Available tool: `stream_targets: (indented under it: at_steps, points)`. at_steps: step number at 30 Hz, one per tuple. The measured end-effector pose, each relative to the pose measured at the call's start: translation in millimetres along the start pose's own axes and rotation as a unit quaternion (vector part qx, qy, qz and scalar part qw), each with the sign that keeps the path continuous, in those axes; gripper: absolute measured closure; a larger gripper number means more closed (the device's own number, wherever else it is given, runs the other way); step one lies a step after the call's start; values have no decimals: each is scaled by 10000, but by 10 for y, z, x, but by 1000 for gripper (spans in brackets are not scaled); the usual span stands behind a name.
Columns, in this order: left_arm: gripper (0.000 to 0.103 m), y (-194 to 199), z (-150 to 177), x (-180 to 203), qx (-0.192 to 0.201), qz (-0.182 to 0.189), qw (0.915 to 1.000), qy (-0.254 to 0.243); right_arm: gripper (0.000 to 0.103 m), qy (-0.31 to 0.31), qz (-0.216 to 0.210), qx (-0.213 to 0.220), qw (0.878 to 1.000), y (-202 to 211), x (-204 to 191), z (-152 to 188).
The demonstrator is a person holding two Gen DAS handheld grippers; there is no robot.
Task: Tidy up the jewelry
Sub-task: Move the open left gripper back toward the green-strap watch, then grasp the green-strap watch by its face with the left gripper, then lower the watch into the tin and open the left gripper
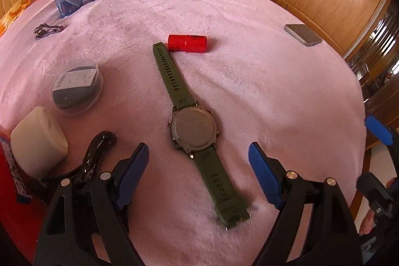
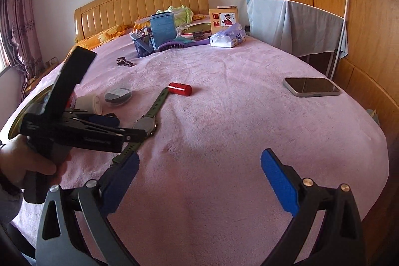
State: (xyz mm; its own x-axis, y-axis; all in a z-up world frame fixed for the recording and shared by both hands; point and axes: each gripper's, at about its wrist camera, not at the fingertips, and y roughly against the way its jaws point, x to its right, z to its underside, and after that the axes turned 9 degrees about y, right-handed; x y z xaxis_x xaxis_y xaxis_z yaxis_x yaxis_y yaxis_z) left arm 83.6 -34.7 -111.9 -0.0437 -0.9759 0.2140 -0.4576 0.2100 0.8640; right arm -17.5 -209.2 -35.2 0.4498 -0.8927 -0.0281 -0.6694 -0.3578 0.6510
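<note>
Watch (image 1: 193,133) is lying face down on the pink blanket (image 1: 274,96), straps flat. I am hovering my left gripper (image 1: 199,173) over it, fingers spread wide to straddle the case. My right gripper (image 2: 199,183) is waiting spread and empty.

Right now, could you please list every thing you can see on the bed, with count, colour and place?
green rubber-strap watch: one, olive, face down, centre
red cylinder case: one, red, beside the strap's far end
round clear tin: one, grey inside, left
white cup: one, cream, near left
black bracelet: one, black, near left
phone: one, grey, right
tissue pack: one, purple-white, far end
purple hairbrush: one, far end
left gripper: open, over the watch
right gripper: open, over bare blanket
</note>
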Motion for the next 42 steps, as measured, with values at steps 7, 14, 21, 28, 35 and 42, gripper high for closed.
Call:
stream_targets:
  at_steps: [7, 14, 21, 28, 35, 42]
  points:
    - [22, -419, -178, 159, -218, -628, 9973, -325, 4, 109, -80, 85, 9999, -42, -11, -100]
    - [52, -210, -164, 243, -131, -612, 9965, -550, 4, -101, -139, -1, 9999, -61, 6, 6]
    - [52, 527, -53, 103, 498, -293, 9972, -481, 4, -33, -13, 50, 10000, 71, -99, -95]
    - [52, 1623, 135, -576, 1238, -546, 9902, -345, 4, 413, -274, 149, 9987, 104, -640, -401]
    - [52, 2498, 502, -1571, 1761, -1050, 9786, 194, 4, 1029, -891, 299, 9902, 86, -1552, -670]
    - [52, 2637, 846, -2263, 1747, -1530, 9707, 623, 4, 1441, -1211, 174, 9820, 72, -2168, -698]
